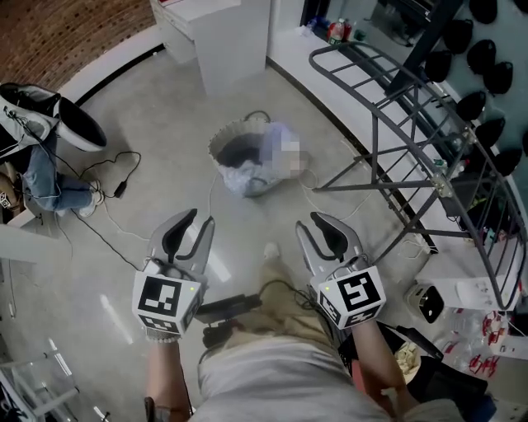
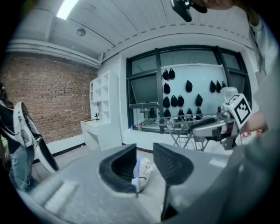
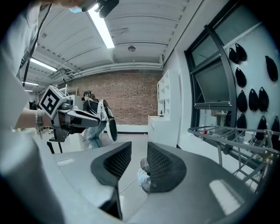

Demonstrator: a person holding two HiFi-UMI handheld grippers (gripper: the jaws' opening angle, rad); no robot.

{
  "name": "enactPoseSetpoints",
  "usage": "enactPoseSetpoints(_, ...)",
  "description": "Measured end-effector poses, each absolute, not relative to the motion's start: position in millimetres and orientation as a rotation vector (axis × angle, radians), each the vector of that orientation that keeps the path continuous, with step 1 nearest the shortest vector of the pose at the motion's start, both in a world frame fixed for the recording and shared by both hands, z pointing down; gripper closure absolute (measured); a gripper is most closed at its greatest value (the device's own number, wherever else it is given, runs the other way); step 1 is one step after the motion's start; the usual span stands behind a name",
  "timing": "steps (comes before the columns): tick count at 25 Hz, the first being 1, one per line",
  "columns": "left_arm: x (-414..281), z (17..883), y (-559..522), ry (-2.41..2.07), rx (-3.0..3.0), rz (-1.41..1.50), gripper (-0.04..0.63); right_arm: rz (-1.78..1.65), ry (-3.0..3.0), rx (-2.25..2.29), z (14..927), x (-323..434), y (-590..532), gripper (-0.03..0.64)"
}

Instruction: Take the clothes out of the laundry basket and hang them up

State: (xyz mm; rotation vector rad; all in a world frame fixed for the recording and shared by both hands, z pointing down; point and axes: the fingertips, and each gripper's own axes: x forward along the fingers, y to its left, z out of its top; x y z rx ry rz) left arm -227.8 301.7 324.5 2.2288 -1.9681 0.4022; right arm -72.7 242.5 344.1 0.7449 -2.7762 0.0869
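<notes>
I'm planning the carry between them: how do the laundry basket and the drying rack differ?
The laundry basket is low, round and pale; the drying rack is a tall, dark frame of metal bars. The basket holds pale clothes, some spilling over its rim; no clothes show on the rack. Both stand on the floor, apart.

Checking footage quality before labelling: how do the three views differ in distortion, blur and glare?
Head view: mild distortion, sharp, a mosaic patch beside the laundry basket. Left gripper view: fisheye, dark corners, near jaws soft, ceiling light blown out. Right gripper view: fisheye bending, bright light strip, brick wall clear.
</notes>
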Motion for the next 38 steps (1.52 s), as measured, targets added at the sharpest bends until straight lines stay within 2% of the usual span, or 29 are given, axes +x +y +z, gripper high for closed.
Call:
enactPoseSetpoints(12, -268, 363, 166, -1.962, 2.122, 0.451, 0.465, 0.136, -2.754, 0.512, 369, -129, 101, 0.517)
enactPoseSetpoints(19, -298, 401, 122, -1.942, 2.036, 0.463, 0.465, 0.183, -2.715, 0.442, 401, -156, 50, 0.515)
enactPoseSetpoints(29, -323, 493, 87, -1.823, 1.968, 0.523, 0.445, 0.212, -2.688, 0.457, 449, -184, 12, 0.515)
enactPoseSetpoints(38, -343, 611, 77, -1.686, 1.932, 0.541, 0.418, 0.162, -2.647, 0.471, 512, -211, -4, 0.515)
